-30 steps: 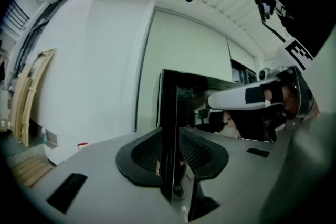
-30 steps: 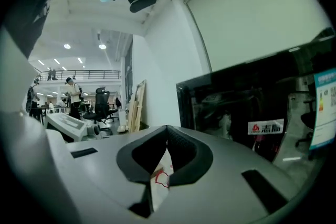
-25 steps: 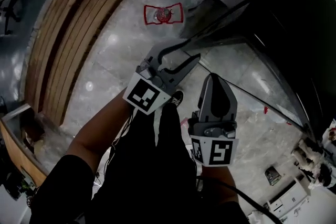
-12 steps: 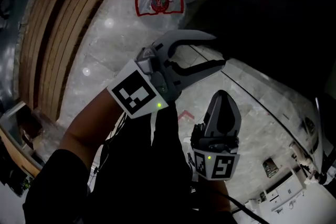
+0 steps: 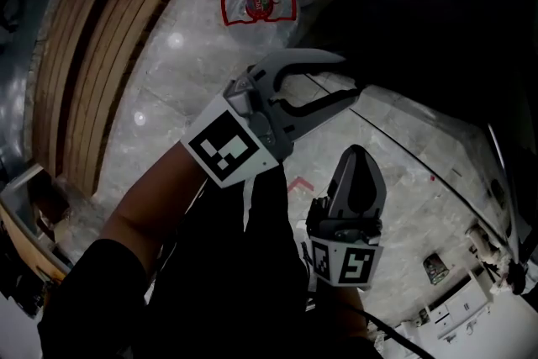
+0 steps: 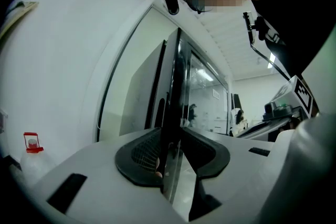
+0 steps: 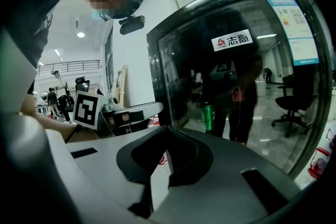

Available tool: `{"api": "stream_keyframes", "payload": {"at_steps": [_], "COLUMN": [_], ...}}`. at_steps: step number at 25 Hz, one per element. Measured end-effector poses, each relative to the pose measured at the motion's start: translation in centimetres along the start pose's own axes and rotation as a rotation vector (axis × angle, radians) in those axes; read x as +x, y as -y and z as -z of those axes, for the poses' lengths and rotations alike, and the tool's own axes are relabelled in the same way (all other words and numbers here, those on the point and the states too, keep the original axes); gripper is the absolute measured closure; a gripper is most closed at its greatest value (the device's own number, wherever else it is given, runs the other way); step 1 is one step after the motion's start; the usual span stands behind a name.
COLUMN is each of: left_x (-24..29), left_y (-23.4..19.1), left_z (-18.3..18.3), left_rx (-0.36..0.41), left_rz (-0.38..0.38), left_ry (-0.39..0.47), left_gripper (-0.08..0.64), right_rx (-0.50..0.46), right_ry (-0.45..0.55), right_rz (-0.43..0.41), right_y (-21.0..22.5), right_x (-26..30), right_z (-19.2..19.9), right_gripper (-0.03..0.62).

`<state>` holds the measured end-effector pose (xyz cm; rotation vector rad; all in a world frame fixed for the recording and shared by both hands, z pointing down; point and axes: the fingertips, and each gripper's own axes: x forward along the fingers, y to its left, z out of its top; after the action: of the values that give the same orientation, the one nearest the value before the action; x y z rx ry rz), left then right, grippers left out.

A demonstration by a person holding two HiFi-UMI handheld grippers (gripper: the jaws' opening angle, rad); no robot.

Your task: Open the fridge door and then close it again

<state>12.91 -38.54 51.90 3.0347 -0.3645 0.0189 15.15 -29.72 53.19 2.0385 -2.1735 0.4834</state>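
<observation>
The black, glass-fronted fridge (image 5: 437, 29) fills the upper right of the head view. My left gripper (image 5: 346, 76) reaches level to the free edge of the fridge door (image 6: 174, 86). In the left gripper view (image 6: 170, 157) that dark edge runs straight down between the two pads. The jaws are closing on it, and both pads lie against it. My right gripper (image 5: 357, 154) hangs lower and nearer to me, shut with nothing in it. In the right gripper view (image 7: 165, 157) it faces the glass front (image 7: 236, 86) without touching it.
Large water bottles with red labels (image 5: 259, 6) stand on the marble floor left of the fridge, one showing in the left gripper view (image 6: 32, 144). A wooden slatted bench (image 5: 109, 38) runs along the left. Small items (image 5: 437, 266) lie on the floor at the lower right.
My left gripper has moved forward to the fridge door's edge and its jaws now straddle that edge. The right gripper has dropped lower. Neither hand has moved in the last half second.
</observation>
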Motion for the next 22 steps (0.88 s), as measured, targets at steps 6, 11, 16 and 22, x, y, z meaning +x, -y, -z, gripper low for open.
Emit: {"api": "stream_keyframes", "payload": {"at_steps": [6,11,16,22], "left_x": [-4.7,-7.6,-9.7,-10.8], "left_y": [4.7,8.9,12.8,14.7], "left_z": [-0.5,-0.6,-0.4,-0.8], "left_rx": [-0.032,-0.036,-0.042,-0.026], "left_rz": [-0.042,-0.141,-0.199,-0.238], "left_ry": [0.009,-0.008,-0.047,-0.037], "left_gripper": [0.445,0.446,0.449,0.456], "right_rx": [-0.025,-0.042,-0.068,-0.11], "right_ry": [-0.001,-0.011,0.024,0.102], "right_rz": [0.016,0.013,-0.058,-0.156], "right_y": [-0.4,-1.8,-5.1,-8.2], "right_x": [-4.7,-9.1,-11.8,-13.2], "right_z": [0.3,0.3,-0.9,-2.6], "right_gripper": [0.577,0.577,0.577,0.577]}}
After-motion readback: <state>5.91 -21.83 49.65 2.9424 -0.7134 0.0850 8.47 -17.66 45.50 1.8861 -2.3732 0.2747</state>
